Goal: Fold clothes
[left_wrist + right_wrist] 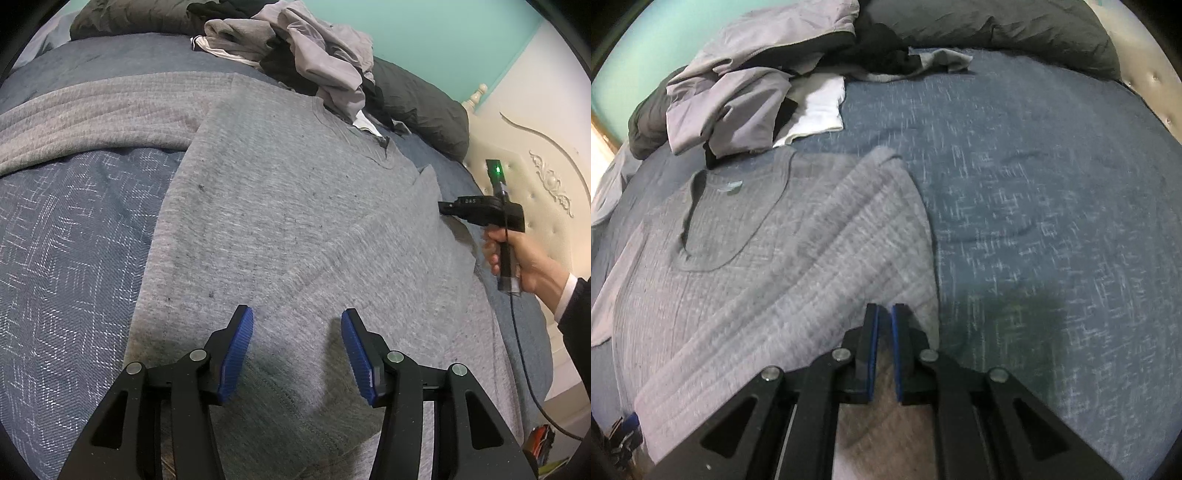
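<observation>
A grey long-sleeved sweater (288,206) lies flat on the blue bedspread (66,236), neck toward the far clothes pile. One sleeve (92,118) stretches out to the left. The other sleeve (798,295) is folded across the body. My left gripper (297,321) is open just above the sweater's lower part, holding nothing. My right gripper (884,314) is nearly shut at the folded sleeve's right edge; whether cloth is between the pads is unclear. In the left wrist view it (443,207) sits at the sweater's right edge.
A pile of unfolded clothes (306,55) lies at the far side of the bed, also in the right wrist view (746,85). A dark pillow (997,33) and a cream padded headboard (535,177) stand at the bed's end. A cable (524,362) hangs from the right gripper.
</observation>
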A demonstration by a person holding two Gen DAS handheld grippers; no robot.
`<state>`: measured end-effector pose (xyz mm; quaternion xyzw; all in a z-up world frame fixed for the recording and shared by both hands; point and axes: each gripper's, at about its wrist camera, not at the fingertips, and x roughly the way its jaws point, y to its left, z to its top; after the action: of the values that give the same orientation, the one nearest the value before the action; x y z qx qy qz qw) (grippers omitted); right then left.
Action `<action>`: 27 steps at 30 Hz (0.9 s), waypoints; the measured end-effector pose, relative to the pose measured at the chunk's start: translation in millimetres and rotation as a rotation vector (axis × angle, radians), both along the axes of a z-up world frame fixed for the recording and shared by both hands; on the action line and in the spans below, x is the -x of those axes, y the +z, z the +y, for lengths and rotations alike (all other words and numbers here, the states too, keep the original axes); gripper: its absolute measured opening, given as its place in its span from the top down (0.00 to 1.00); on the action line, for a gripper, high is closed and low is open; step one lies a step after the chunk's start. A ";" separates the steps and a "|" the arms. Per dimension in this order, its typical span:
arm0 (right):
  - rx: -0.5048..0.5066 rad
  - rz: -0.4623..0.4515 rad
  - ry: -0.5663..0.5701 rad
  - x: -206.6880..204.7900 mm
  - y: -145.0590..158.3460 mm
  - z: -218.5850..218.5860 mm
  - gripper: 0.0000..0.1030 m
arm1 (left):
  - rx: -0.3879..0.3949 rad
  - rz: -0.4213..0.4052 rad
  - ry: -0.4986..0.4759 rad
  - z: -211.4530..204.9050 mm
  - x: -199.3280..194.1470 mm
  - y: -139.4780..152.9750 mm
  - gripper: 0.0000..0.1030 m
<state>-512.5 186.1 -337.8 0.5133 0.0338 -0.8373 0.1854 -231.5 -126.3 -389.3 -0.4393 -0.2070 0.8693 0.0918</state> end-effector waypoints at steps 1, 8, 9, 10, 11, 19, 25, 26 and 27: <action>0.008 0.016 0.006 1.1 4.1 -2.0 0.95 | -0.004 0.000 -0.001 -0.5 -0.1 -0.1 0.47; 0.001 0.071 -0.015 28.7 20.0 -17.9 0.95 | -0.011 -0.003 -0.008 -2.1 -2.1 -0.6 0.47; -0.033 0.054 -0.009 33.3 14.3 -22.9 0.95 | -0.010 -0.005 -0.009 -1.9 -1.7 -0.9 0.47; -0.058 0.034 -0.006 36.6 7.5 -25.9 0.95 | -0.009 -0.005 -0.010 -1.3 -1.5 -1.1 0.46; -0.073 0.013 -0.005 39.3 0.8 -27.3 0.95 | -0.008 -0.005 -0.012 -0.7 -1.5 -1.2 0.45; 0.068 0.069 -0.079 11.5 23.7 14.2 0.95 | -0.022 -0.007 -0.006 -2.5 -1.7 0.4 0.44; 0.103 0.023 -0.060 -40.1 28.3 54.1 0.92 | -0.022 -0.007 0.011 -2.2 -1.3 4.6 0.44; 0.083 0.004 -0.051 -46.6 25.2 55.4 0.92 | -0.022 -0.006 0.015 -2.7 -1.7 6.2 0.44; 0.070 -0.010 -0.043 -52.0 22.5 56.8 0.92 | -0.023 -0.004 0.019 -3.6 -2.7 8.0 0.44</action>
<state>-460.5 242.9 -315.3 0.5114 -0.0076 -0.8391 0.1853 -228.8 -129.8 -381.3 -0.4380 -0.2213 0.8668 0.0883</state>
